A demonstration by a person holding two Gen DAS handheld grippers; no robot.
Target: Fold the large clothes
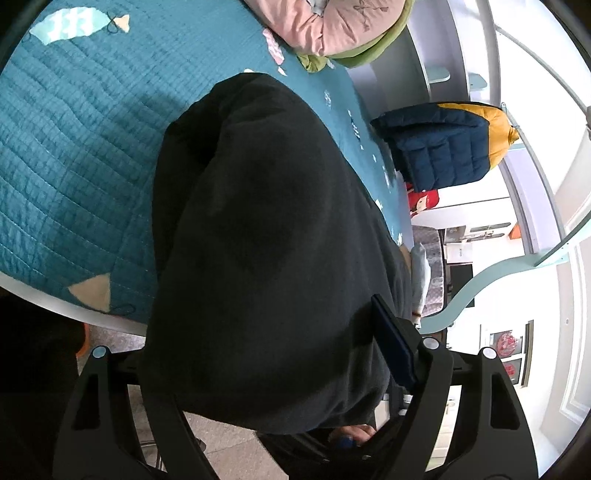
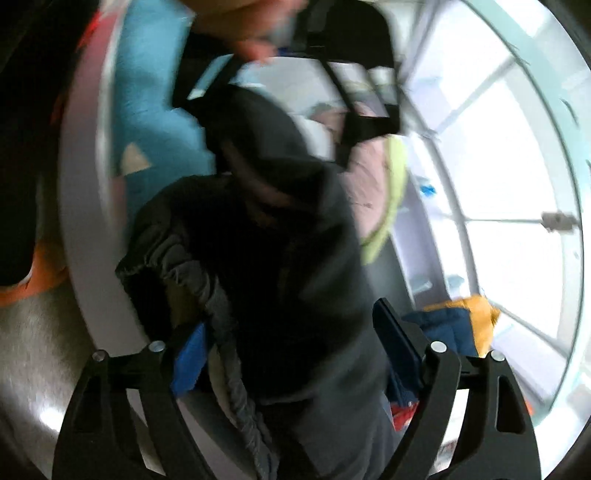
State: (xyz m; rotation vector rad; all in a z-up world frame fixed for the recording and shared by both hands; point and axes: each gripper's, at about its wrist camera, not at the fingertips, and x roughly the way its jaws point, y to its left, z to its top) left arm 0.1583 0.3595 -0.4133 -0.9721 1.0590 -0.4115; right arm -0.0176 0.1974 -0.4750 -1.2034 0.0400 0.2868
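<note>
Garment: black clothing [image 1: 266,229] lies bunched over the near edge of the bed [image 1: 74,155], hanging past its white rim.
Left gripper [image 1: 266,369]: jaws wide, cloth draped between them; grip unclear.
Right gripper [image 2: 288,354]: jaws spread, dark cloth with gathered hem between; blurred, pads apparently clear.
Open room: teal quilt left of the garment.
Around: pink bedding [image 1: 332,26]; navy-yellow jacket [image 1: 443,147] beyond.

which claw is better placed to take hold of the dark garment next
Probably the left claw: its view is sharp and the dark garment fills its wide-open jaws. The right claw also straddles cloth near the elastic hem, but its view is motion-blurred.
</note>
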